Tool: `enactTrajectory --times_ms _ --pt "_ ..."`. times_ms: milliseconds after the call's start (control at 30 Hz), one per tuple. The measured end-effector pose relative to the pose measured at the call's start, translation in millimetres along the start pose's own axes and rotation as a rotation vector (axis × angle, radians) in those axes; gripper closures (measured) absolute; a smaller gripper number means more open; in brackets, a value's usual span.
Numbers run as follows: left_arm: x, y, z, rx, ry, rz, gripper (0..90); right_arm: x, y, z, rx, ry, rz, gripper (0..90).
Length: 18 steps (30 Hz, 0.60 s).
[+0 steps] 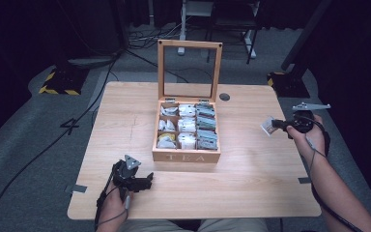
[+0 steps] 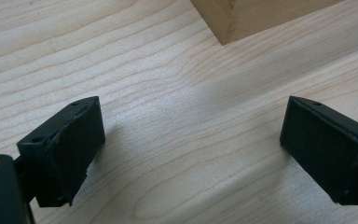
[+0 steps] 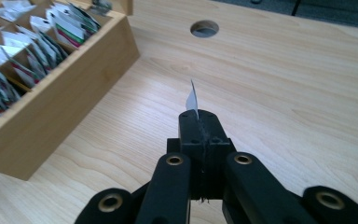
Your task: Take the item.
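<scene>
High view: right hand-held gripper (image 1: 276, 125) pinching a tea bag (image 1: 268, 126), left hand-held gripper (image 1: 147, 181) spread wide, empty.

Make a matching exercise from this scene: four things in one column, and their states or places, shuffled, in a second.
Things:
1. left claw
2. right claw
3. tea box
4. round hole in the table

States or places:
A. lid upright, compartments full of tea bags
B. shut on a tea bag, right of the box
C. behind the box, to its right
D. open, nothing between the jaws, low over the table

Pairs: 1-D, 2-B, 3-A, 4-C
</scene>
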<state>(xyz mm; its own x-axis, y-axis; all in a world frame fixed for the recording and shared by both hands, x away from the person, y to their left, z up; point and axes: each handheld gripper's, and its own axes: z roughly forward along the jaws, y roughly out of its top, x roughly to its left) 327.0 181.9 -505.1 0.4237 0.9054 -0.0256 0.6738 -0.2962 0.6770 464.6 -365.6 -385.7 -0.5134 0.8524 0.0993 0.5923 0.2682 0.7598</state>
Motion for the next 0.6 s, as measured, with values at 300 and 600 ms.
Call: enactTrajectory --times_ms 300,600 --pt "0.0 0.2 0.4 0.000 -0.002 0.004 5.7 -3.2 -14.9 11.3 0.041 -0.007 0.010 90.0" --pt "0.1 0.3 0.4 0.001 -0.001 0.006 5.7 -4.1 -29.8 23.6 0.090 0.005 0.028 90.0"
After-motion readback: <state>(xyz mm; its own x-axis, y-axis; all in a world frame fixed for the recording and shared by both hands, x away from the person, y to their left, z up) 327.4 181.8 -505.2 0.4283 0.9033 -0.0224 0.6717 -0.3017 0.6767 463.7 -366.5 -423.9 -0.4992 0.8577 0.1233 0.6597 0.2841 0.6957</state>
